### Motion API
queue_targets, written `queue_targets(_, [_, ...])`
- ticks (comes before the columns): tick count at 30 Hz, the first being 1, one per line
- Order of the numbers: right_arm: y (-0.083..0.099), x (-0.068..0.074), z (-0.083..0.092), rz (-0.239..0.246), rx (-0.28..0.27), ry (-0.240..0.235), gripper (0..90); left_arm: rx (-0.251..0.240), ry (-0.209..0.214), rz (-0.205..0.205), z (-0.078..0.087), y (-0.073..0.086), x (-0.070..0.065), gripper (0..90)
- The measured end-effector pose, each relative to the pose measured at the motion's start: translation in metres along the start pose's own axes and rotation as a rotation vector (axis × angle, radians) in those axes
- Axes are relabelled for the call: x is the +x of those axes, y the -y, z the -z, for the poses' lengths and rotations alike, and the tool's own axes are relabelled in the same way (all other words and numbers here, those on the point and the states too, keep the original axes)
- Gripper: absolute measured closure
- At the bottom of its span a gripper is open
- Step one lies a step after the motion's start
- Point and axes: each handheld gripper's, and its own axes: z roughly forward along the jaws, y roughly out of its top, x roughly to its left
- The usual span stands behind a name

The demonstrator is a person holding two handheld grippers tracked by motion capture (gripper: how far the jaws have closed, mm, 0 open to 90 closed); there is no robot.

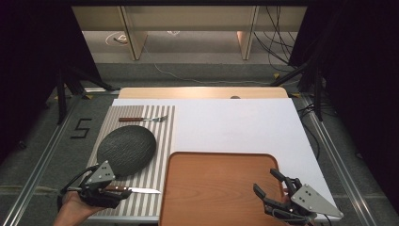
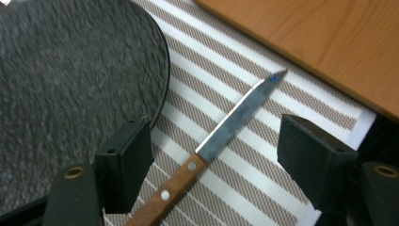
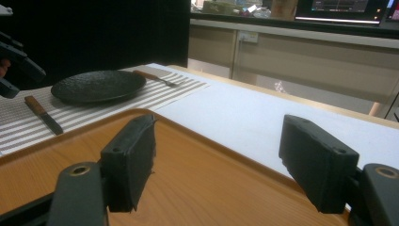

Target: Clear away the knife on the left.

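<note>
A table seen from above, laid as a place setting. At the lower left of the high view, a person's hand held the left gripper (image 1: 123, 190) over a knife (image 1: 134, 190) with a wooden handle; the knife lay flat on a striped placemat (image 1: 165, 127), blade pointing toward the right of the frame, just below a dark round plate (image 1: 126, 149). In the left gripper view the knife (image 2: 214, 148) ran diagonally between the two black jaws, which stood wide on either side without touching it — spread and holding nothing, likely either about to pick it up or having just set it beside the plate. A fork (image 1: 143, 119) lay above the plate, so the cutlery flanked it. At the lower right, the right gripper (image 1: 267, 183) hovered over a wooden tray (image 1: 216, 188), its jaws also spread and empty, apparently waiting. The tray sat on a white sheet (image 1: 235, 122). The only legible writing was a dark figure "5" (image 1: 82, 128) on the floor at the left edge — no brands or labels could be read
</note>
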Motion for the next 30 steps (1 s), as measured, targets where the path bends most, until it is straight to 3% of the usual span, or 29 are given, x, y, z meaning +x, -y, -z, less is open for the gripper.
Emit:
queue_targets(10, [0.000, 0.000, 0.000, -0.001, 0.004, 0.000, 28.7, 0.112, 0.005, 0.020, -0.013, 0.007, 0.007, 30.1])
queue_targets(15, [0.000, 0.000, 0.000, -0.001, 0.004, 0.000, 28.7, 0.116, 0.003, 0.003, -0.015, 0.009, 0.008, 34.7])
queue_targets(21, [0.001, 0.000, -0.001, 0.001, 0.006, 0.001, 28.7, 0.174, -0.013, -0.007, -0.018, 0.011, 0.011, 37.5])
queue_targets(30, [0.001, 0.000, -0.001, 0.001, 0.005, -0.001, 28.7, 0.203, -0.005, -0.008, -0.026, 0.013, 0.015, 40.9])
